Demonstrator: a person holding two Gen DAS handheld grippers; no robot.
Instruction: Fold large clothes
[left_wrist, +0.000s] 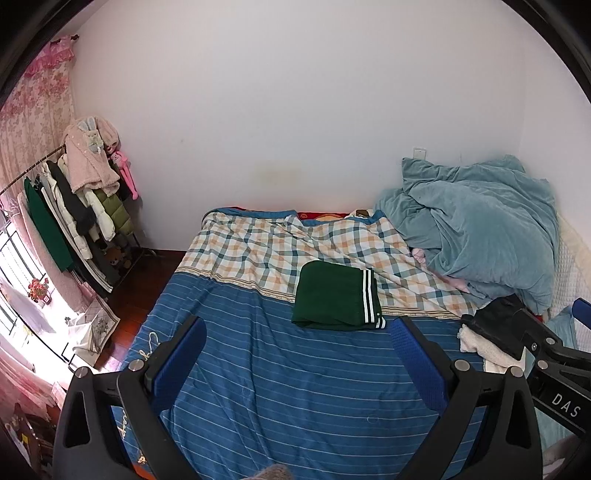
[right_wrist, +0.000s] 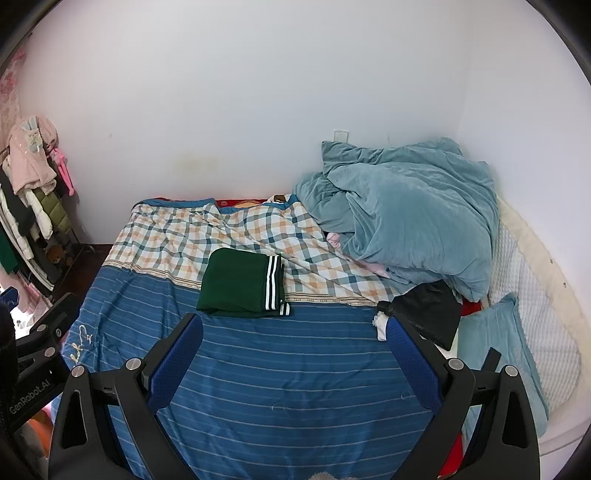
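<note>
A dark green garment (left_wrist: 334, 295) with white stripes on its cuff lies folded in a neat rectangle on the bed, at the seam between the blue striped and checked covers; it also shows in the right wrist view (right_wrist: 240, 286). A black garment with white fleece lining (right_wrist: 424, 314) lies crumpled at the right of the bed (left_wrist: 491, 332). My left gripper (left_wrist: 297, 332) is open and empty, held above the blue cover short of the green garment. My right gripper (right_wrist: 293, 328) is open and empty, also short of it.
A heap of teal blanket (right_wrist: 406, 214) fills the bed's back right corner, with a teal pillow (right_wrist: 498, 343) and white quilted headboard (right_wrist: 535, 295) at the right. A clothes rack (left_wrist: 74, 206) with coats stands left of the bed by the window. The white wall runs behind.
</note>
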